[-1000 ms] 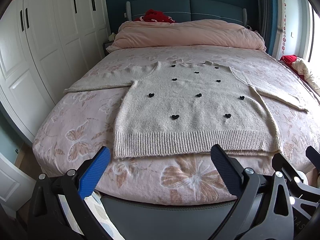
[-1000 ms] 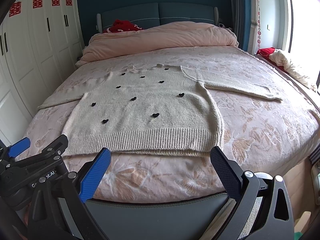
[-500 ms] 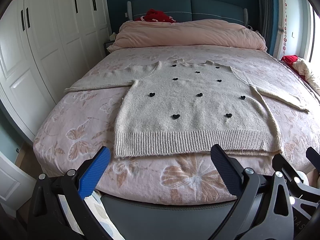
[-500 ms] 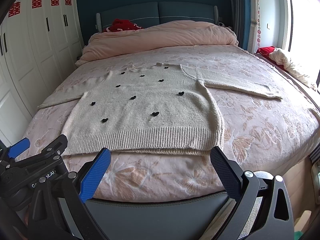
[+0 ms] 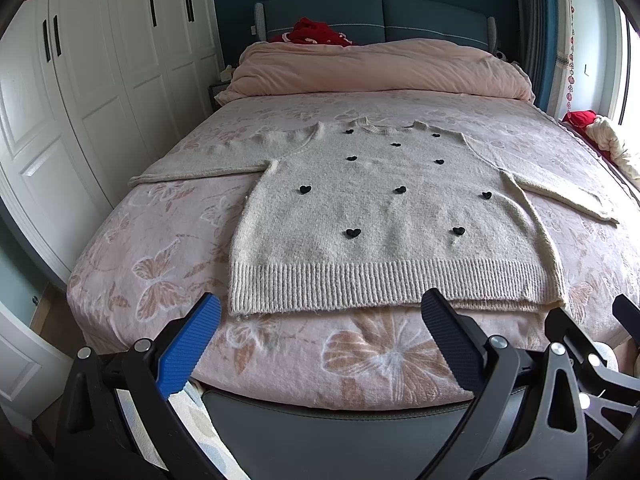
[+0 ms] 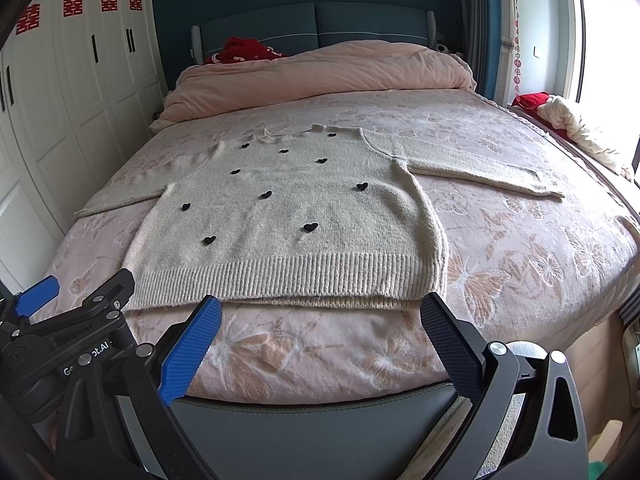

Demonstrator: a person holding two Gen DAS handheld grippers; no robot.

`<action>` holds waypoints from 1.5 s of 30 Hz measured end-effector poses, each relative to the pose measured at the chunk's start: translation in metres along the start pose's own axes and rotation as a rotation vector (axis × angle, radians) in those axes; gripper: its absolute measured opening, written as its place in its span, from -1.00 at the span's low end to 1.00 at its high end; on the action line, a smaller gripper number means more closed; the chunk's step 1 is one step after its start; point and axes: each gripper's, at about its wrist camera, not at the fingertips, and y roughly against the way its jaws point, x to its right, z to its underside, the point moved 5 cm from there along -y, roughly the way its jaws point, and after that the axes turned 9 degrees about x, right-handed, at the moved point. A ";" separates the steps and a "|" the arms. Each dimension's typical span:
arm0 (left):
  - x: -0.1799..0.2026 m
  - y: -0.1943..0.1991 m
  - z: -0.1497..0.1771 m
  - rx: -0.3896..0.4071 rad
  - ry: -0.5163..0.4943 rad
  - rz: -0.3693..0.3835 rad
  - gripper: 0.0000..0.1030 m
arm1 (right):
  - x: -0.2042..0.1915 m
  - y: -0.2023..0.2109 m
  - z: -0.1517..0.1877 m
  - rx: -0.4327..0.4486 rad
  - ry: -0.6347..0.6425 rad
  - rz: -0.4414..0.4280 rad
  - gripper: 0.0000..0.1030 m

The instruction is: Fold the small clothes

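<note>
A cream knit sweater (image 5: 384, 216) with small black hearts lies flat on the bed, front up, both sleeves spread out to the sides, ribbed hem towards me. It also shows in the right wrist view (image 6: 288, 216). My left gripper (image 5: 320, 320) is open and empty, hovering just short of the hem near its left half. My right gripper (image 6: 320, 320) is open and empty, just short of the hem near its right half. The left gripper's body shows at the lower left of the right wrist view (image 6: 72, 332).
The bed (image 5: 168, 264) has a pink butterfly-print cover and a dark padded foot edge (image 5: 340, 432). A folded pink duvet (image 5: 380, 68) lies at the headboard. White wardrobes (image 5: 80, 100) stand at the left. Clothes (image 6: 576, 128) lie on the window side at the right.
Both grippers have crept slightly forward towards the sweater's hem. The sweater has not moved.
</note>
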 end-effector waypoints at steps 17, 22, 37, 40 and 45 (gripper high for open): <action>-0.001 0.000 0.001 -0.001 0.000 0.000 0.90 | 0.001 -0.001 0.001 -0.004 -0.001 0.000 0.90; -0.001 0.000 0.001 -0.002 0.001 0.000 0.90 | 0.001 -0.001 0.001 -0.003 -0.001 0.000 0.90; -0.015 -0.021 0.020 -0.052 0.060 0.055 0.91 | 0.030 -0.039 0.024 -0.092 -0.059 -0.058 0.90; -0.024 -0.037 0.020 -0.075 0.091 0.046 0.91 | 0.079 -0.070 0.006 -0.097 -0.127 -0.024 0.90; -0.040 -0.069 0.013 -0.125 0.164 0.018 0.91 | 0.206 -0.139 -0.049 -0.066 -0.287 0.080 0.90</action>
